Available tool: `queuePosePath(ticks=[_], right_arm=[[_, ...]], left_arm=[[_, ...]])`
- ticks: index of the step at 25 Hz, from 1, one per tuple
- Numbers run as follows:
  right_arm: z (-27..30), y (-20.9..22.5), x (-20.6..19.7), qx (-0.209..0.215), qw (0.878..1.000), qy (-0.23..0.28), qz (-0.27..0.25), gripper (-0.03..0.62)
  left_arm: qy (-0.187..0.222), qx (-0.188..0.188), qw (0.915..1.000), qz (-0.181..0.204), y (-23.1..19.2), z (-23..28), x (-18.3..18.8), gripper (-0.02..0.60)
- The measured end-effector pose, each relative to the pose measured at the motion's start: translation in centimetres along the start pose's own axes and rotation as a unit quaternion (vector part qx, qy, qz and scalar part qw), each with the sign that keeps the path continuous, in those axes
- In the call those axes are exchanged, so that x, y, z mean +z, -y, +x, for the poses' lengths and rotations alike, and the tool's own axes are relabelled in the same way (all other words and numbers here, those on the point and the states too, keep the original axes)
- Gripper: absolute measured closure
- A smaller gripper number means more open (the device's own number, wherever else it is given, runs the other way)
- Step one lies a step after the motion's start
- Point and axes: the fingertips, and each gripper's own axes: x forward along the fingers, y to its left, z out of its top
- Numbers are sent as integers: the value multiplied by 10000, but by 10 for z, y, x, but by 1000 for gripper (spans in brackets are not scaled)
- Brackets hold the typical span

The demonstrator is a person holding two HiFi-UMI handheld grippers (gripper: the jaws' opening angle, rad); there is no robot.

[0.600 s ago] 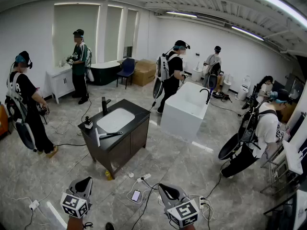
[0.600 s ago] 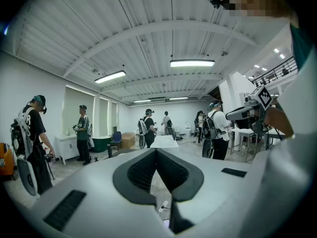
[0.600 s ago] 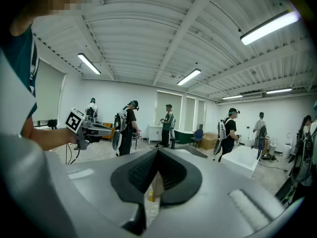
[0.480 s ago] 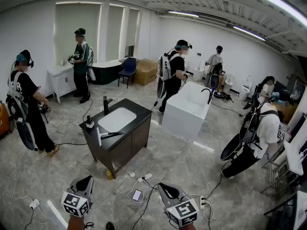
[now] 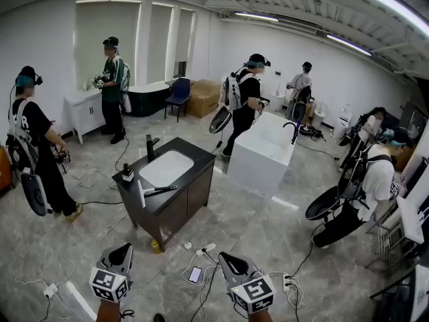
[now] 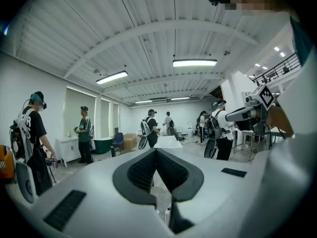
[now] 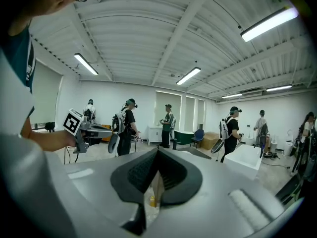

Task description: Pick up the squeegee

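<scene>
Left claw (image 5: 121,252): jaws together, nothing between them. Right claw (image 5: 226,259): likewise closed and empty. We hold both low at the near edge of our view, above the floor.

Squeegee (image 5: 155,190): ahead and well apart from both claws, on the near end of the dark vanity bench (image 5: 193,157), just in front of the white basin (image 5: 165,168). We judge the left claw the nearer. The black handle runs across our view, free end to the right. The pale blade sits at the left end, crossways to it. It lies flat, not yet gripped.
</scene>
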Motion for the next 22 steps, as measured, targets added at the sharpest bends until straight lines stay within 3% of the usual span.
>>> queuePosePath(ticks=[15,22], right_arm=[[142,-28,24,-528,9986,-74,-26,585],[185,-33,31,-615,9979,-219,-53,585]], left_arm=[[134,-754,9970,66,-111,73,0,575],[142,-861,9962,-26,-153,97,-2,575]])
